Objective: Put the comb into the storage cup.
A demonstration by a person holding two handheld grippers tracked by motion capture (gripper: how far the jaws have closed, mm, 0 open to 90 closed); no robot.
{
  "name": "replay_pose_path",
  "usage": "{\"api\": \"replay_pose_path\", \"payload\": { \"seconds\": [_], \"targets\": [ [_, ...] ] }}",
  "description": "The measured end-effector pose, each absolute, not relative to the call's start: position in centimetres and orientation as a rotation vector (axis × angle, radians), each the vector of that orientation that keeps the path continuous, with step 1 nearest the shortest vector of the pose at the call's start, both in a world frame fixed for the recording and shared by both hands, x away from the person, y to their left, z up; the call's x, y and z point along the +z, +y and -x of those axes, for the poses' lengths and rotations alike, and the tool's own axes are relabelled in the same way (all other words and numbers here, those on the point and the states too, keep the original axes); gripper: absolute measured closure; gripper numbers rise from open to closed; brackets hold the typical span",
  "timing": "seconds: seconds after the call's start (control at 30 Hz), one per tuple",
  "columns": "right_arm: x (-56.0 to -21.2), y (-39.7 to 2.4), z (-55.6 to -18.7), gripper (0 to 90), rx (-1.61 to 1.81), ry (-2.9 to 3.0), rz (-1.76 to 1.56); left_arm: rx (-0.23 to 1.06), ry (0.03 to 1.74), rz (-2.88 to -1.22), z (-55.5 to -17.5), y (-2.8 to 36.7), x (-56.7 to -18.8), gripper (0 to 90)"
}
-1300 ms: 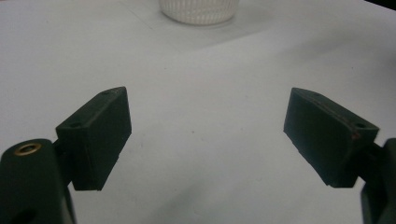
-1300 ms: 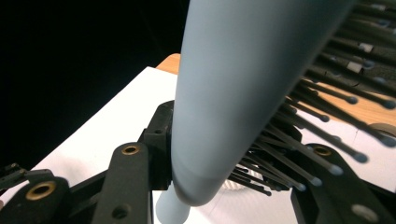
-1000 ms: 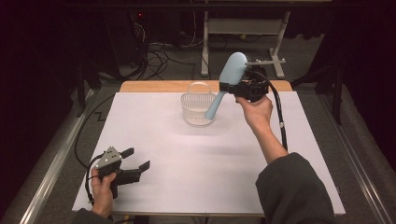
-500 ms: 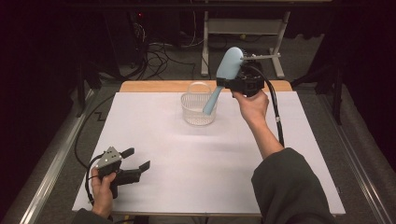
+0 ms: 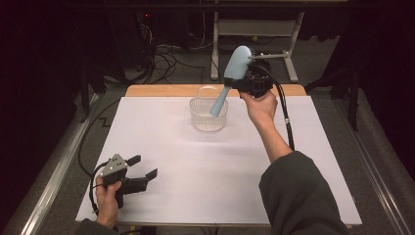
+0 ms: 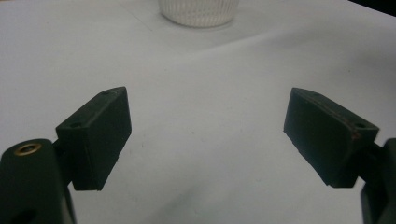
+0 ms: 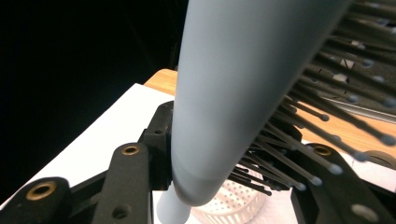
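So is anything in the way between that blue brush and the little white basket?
Nothing visible. The right tongs grip the blue hairbrush, handle tip angled down over the open basket. The left tongs rest far off near the table's front edge.

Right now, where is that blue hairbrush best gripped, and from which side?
Where the right gripper already has it, probably: jaws shut across the hairbrush at the bottom of its wide head, one on the smooth back, one on the bristles, coming from the side. That leaves the thin handle free, pointing down into the basket.
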State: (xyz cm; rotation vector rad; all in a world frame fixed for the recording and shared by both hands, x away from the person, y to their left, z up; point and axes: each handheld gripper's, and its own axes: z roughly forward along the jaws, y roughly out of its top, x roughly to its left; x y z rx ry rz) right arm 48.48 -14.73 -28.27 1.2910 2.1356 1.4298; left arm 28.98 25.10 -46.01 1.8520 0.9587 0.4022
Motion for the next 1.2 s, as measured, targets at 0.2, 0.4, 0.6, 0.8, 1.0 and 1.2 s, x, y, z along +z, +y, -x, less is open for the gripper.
{"api": "replay_pose_path", "payload": {
  "seconds": [0.2, 0.4, 0.6, 0.8, 1.0, 1.2],
  "targets": [
    [-28.4, -14.1, -48.9, 55.6, 1.422, 2.128, -1.294, 0.400, 0.958, -1.852, -29.0, 25.1, -46.0, 16.1],
    [-28.9, -13.5, -49.4, 55.5, 1.414, 2.109, -1.299, 0.395, 0.957, -1.850, -28.9, 25.1, -46.0, 16.1],
    [-29.6, -12.9, -50.0, 55.5, 1.396, 2.106, -1.319, 0.394, 0.956, -1.846, -28.9, 25.1, -46.0, 16.2],
    [-29.9, -12.5, -50.4, 55.4, 1.384, 2.097, -1.325, 0.393, 0.956, -1.845, -28.9, 25.1, -46.0, 16.2],
    [-30.3, -12.2, -50.7, 55.1, 1.368, 2.096, -1.323, 0.393, 0.956, -1.842, -28.9, 25.0, -46.0, 16.2],
    [-30.8, -11.7, -51.0, 54.8, 1.363, 2.096, -1.329, 0.390, 0.954, -1.842, -28.9, 25.0, -46.0, 16.1]
  ]
}}
